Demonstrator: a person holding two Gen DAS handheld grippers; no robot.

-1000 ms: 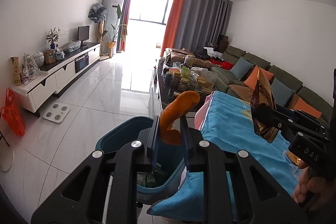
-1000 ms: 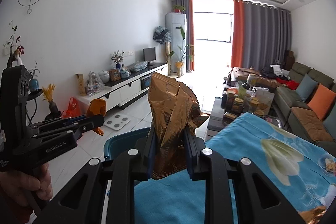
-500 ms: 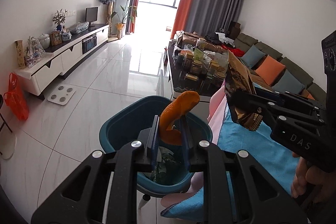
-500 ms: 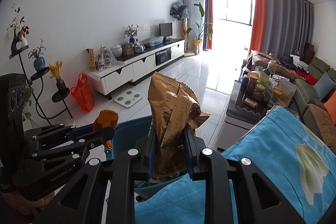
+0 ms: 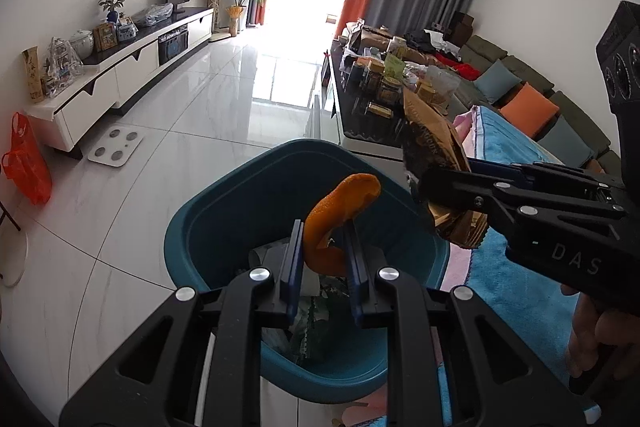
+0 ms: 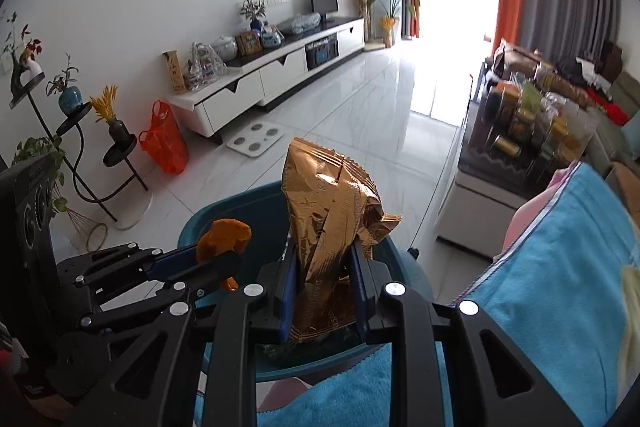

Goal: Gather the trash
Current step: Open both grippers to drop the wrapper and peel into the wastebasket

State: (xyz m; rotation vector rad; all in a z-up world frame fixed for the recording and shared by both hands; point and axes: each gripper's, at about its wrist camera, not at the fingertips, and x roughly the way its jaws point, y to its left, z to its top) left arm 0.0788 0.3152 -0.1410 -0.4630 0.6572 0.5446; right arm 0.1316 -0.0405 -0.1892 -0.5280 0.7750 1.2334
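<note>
My left gripper point(image 5: 322, 227) is shut on a curled orange peel point(image 5: 340, 213), which hangs over the open teal bin point(image 5: 224, 211). The same peel point(image 6: 224, 237) shows at the left in the right wrist view, held over the bin rim point(image 6: 192, 231). My right gripper point(image 6: 324, 255) is shut on a crumpled golden-brown snack bag point(image 6: 332, 211), also above the bin. That bag point(image 5: 436, 163) appears at the right of the left wrist view, over the bin's right edge. Paper and wrappers point(image 5: 312, 311) lie inside the bin.
A table under a blue cloth point(image 6: 552, 267) stands right beside the bin. Behind it is a dark coffee table point(image 5: 380, 95) crowded with jars. A white TV cabinet point(image 5: 120, 71), a scale point(image 5: 116, 147) and an orange bag point(image 5: 26, 163) sit across the tiled floor.
Both grippers have come down and forward, off the blue cloth and over the bin. The bin now fills the lower middle of both views. Each grip is unchanged.
</note>
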